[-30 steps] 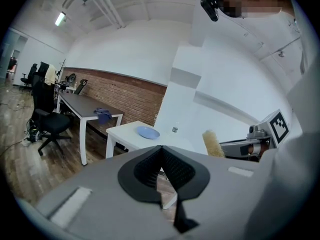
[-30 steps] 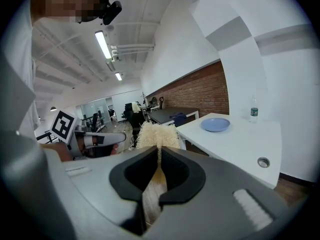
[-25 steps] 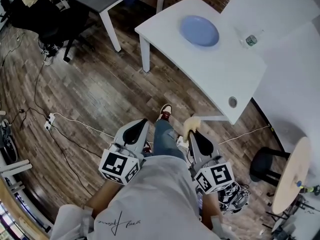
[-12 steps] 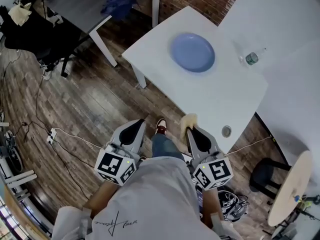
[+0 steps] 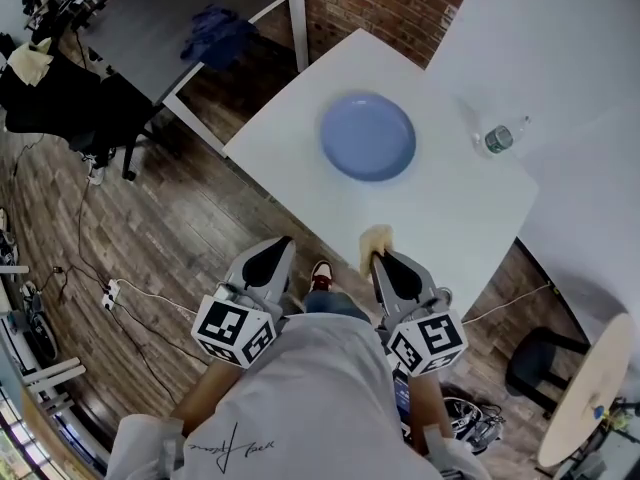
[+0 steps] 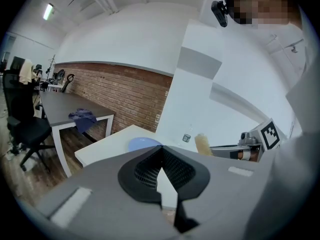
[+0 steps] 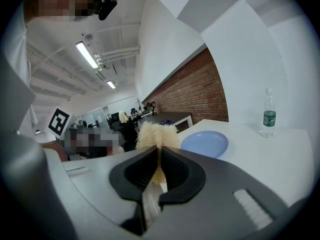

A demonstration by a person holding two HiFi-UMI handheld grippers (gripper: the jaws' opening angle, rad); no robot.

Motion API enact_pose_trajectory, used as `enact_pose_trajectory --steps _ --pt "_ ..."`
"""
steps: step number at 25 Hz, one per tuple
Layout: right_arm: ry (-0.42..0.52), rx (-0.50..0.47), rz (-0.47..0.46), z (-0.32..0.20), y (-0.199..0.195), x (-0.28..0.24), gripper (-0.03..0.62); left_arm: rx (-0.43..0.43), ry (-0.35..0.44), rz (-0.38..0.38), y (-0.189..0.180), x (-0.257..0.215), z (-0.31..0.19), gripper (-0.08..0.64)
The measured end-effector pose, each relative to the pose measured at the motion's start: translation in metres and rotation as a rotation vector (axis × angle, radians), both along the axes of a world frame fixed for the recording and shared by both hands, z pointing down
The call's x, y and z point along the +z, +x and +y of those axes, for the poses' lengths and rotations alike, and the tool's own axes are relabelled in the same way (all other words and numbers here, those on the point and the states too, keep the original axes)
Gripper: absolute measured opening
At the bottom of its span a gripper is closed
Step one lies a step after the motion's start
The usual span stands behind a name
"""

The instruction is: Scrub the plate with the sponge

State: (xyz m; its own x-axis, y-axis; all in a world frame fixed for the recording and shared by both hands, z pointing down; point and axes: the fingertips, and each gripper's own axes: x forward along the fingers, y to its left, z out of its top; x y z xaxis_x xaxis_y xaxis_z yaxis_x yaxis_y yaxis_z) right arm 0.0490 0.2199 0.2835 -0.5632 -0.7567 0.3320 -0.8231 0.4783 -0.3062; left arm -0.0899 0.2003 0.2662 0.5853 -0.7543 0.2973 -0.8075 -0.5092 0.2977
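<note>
A round blue plate (image 5: 368, 136) lies on the white table (image 5: 300, 168), well ahead of both grippers; it also shows as the blue plate (image 7: 205, 144) and the plate (image 6: 144, 143). My right gripper (image 5: 376, 250) is shut on a pale yellow sponge (image 5: 376, 242), whose fuzzy end sticks out past the jaws over the table's near edge. In the right gripper view the sponge (image 7: 157, 135) fills the gap between the jaws. My left gripper (image 5: 268, 258) hangs over the floor beside the table, jaws closed on nothing.
A clear water bottle (image 5: 499, 136) with a green label stands on the table right of the plate. A grey desk (image 5: 170, 18) with a blue cloth (image 5: 218, 30) and black chairs (image 5: 60, 88) stand at left. A stool (image 5: 535, 363) and a round wooden top (image 5: 590, 388) are at right.
The table and plate have come closer and lower in the head view. The sponge now reaches over the table's near edge; both grippers keep their grip state.
</note>
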Motion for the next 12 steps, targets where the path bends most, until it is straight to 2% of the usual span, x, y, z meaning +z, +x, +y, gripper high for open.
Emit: enact_pose_trajectory --steps 10,12 --pt "0.006 0.030 0.031 -0.028 0.026 0.007 0.028 0.029 -0.040 -0.001 0.018 0.013 -0.034 0.014" --pt "-0.007 0.061 0.052 -0.038 0.035 0.012 0.028 0.035 -0.049 0.001 0.021 0.016 -0.042 0.014"
